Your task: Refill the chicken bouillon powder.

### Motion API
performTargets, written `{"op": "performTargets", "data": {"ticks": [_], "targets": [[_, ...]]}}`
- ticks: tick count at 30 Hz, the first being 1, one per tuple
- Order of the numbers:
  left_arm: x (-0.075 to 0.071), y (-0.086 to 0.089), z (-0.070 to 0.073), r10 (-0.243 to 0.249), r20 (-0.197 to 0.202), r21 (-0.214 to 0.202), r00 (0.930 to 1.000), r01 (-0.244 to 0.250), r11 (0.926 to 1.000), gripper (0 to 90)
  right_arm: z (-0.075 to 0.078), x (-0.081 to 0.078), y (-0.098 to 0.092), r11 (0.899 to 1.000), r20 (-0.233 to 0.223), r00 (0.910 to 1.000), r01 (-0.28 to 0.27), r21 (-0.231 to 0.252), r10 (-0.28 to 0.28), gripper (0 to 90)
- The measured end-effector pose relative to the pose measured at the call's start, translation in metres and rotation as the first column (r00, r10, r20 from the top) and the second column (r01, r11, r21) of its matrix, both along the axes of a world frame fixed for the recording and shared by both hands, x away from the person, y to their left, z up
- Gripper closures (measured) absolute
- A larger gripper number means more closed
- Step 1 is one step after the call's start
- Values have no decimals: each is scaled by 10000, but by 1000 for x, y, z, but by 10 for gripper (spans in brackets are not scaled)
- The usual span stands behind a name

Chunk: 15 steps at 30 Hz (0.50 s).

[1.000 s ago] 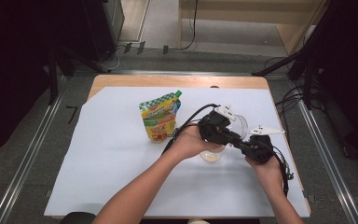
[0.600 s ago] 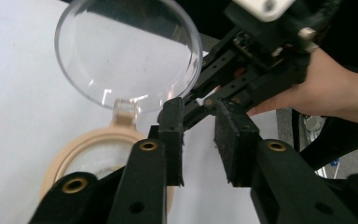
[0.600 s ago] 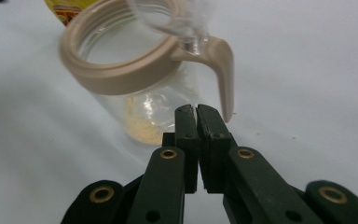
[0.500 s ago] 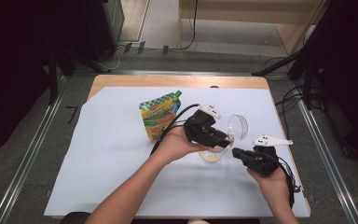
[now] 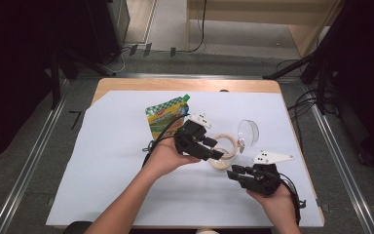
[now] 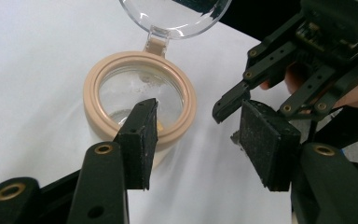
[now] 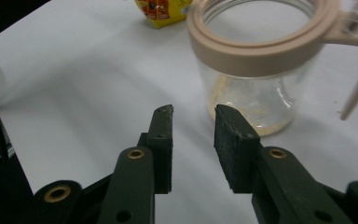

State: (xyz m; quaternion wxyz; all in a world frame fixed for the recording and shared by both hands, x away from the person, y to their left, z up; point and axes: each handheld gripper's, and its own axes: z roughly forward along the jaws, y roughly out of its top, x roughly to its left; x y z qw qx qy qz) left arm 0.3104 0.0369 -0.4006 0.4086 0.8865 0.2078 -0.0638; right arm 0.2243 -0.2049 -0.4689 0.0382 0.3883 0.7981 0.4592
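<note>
- Now the left gripper (image 6: 198,137) hangs over the clear glass jar with a beige rim (image 6: 140,100), jaws just opened, gripping nothing.
- The right gripper (image 7: 193,123), jaws likewise just opened and empty, sits beside the jar on the white tablecloth (image 5: 112,161).
- The jar's clear hinged lid (image 5: 248,131) stands open; a green-and-yellow pouch (image 5: 168,114) lies beyond.

A wooden table (image 5: 126,84) under a white sheet (image 5: 102,161) stands on a grey floor (image 5: 34,146). Metal rails (image 5: 27,170) run along both sides. Beyond it, cables (image 5: 141,48) trail past pale wooden furniture (image 5: 272,14), perhaps a bench. Dark stands (image 5: 321,58) flank the dim edges.
</note>
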Motion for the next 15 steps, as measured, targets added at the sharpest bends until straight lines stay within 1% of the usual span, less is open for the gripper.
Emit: {"op": "performTargets", "data": {"ticks": [1,2,3,4,5,6,7,10,12,13,15], "targets": [[-1,3,1,41,48,22,10000,-41,10000,473,0,0,0,10000,0,10000,0,0,0,666],[-2,6,1,126,80,-22,9999,-126,9999,468,-1,0,4,9998,64,9998,-204,-19,204,632],[-2,9,2,157,46,6,9999,-157,9999,468,-1,0,4,9998,64,9998,-204,-19,204,632],[-1,12,2,195,2,-6,9998,-195,9998,461,-2,0,8,9992,100,9991,-406,11,406,599],[-1,15,3,241,-13,15,9997,-241,9997,461,-2,0,8,9992,100,9991,-406,11,406,599],[-2,18,3,338,-61,39,9994,-338,9994,460,-2,0,10,9990,158,9988,-455,-29,456,577],[-2,22,3,385,-100,60,9992,-385,9992,459,-3,0,14,9979,235,9977,-641,-104,643,553],[-2,33,4,611,-221,-8,9979,-612,9981,457,-5,0,19,9964,261,9962,-823,-190,828,542],[-3,44,6,786,-224,-124,9967,-789,9968,456,-5,-1,22,9952,237,9951,-950,-216,956,542],[-3,44,6,786,-224,-124,9967,-789,9968,456,-6,-1,24,9948,259,9947,-993,-205,998,543],[-3,50,7,855,-130,-63,9963,-855,9963,457,-6,-1,27,9942,228,9941,-1052,-224,1057,543]]}}
